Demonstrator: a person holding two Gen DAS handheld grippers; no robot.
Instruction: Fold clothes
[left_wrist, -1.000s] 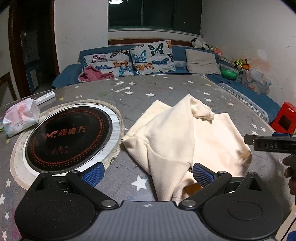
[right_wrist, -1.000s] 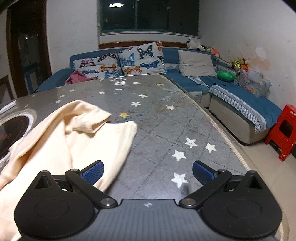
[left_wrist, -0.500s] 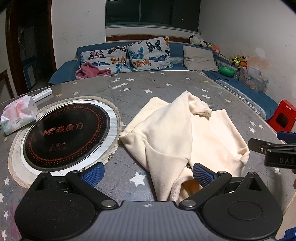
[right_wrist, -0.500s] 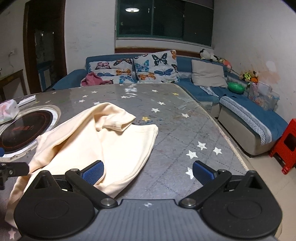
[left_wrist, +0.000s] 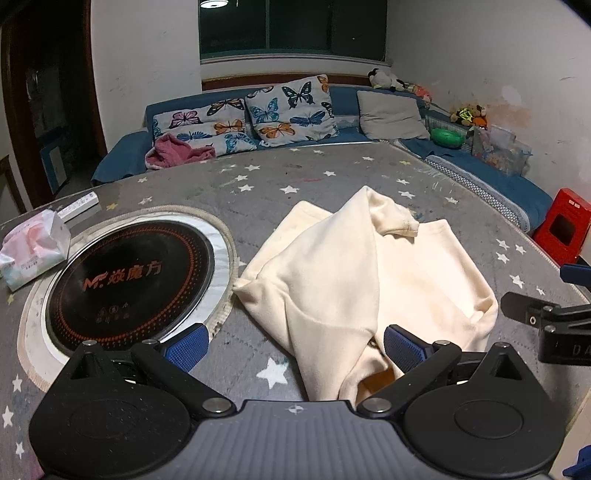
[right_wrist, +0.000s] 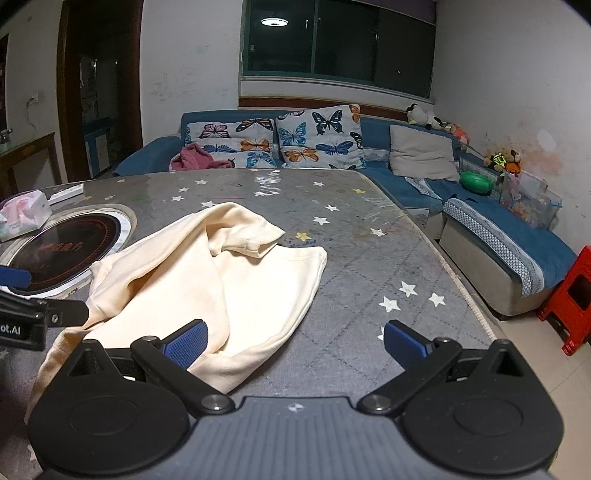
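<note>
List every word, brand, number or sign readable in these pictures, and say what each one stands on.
"M" with three Chinese characters, in orange: on the round black induction cooktop set into the grey star-patterned table.
Small orange marks below that logo: too small to read.
"D", cut off: on the black body of the right gripper in the left wrist view.
"ot.AI", cut off: on the black body of the left gripper in the right wrist view.
Print on the pink-and-white tissue pack: blurred, unreadable.

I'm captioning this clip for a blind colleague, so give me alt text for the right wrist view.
A crumpled cream garment lies on a grey star-patterned table, with the right gripper open just in front of it, one blue pad over the cloth's near edge. The left gripper reaches in from the left; a blue sofa stands behind.
</note>
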